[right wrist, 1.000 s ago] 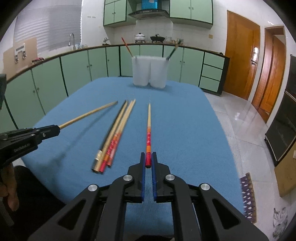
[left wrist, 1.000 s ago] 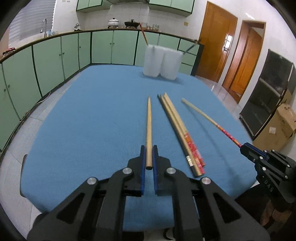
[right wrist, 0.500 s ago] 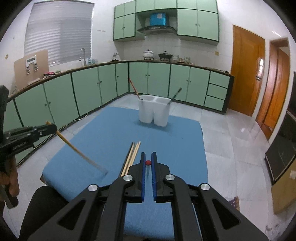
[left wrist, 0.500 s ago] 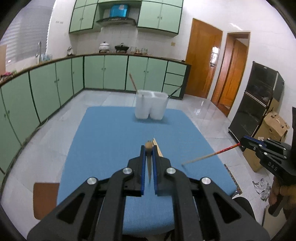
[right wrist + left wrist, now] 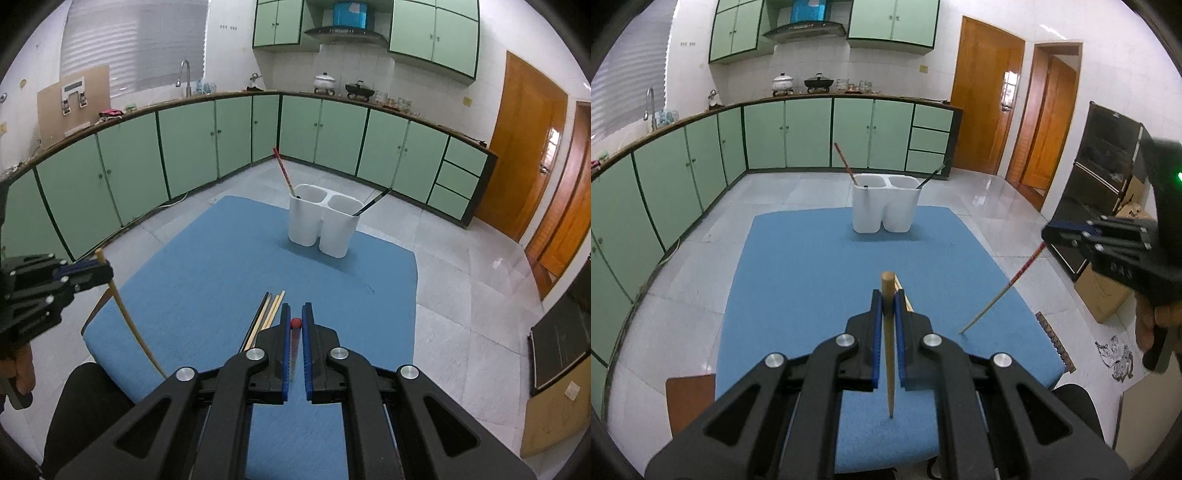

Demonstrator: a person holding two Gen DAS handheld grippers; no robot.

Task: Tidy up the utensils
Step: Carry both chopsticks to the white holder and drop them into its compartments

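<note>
My left gripper (image 5: 888, 295) is shut on a plain wooden chopstick (image 5: 888, 332) that hangs tip down, high above the blue table (image 5: 798, 280). My right gripper (image 5: 296, 308) is shut on a red-ended chopstick (image 5: 294, 339), also tip down; it also shows in the left wrist view (image 5: 1004, 291). A white two-cup holder (image 5: 884, 206) stands at the table's far end with a red chopstick (image 5: 843, 160) in its left cup and a dark one (image 5: 934, 173) in its right cup. Several chopsticks (image 5: 264, 317) lie together on the table.
Green cabinets (image 5: 184, 147) curve round the room behind the table. Wooden doors (image 5: 990, 110) and a black cabinet (image 5: 1108, 177) stand at the right. A cardboard box (image 5: 1104, 295) sits on the tiled floor. A brown stool (image 5: 689, 398) stands by the table's near left corner.
Both grippers have lifted their chopsticks off the table and risen high. The chopsticks swung from lying flat to hanging tip down. The bundle stayed on the table.
</note>
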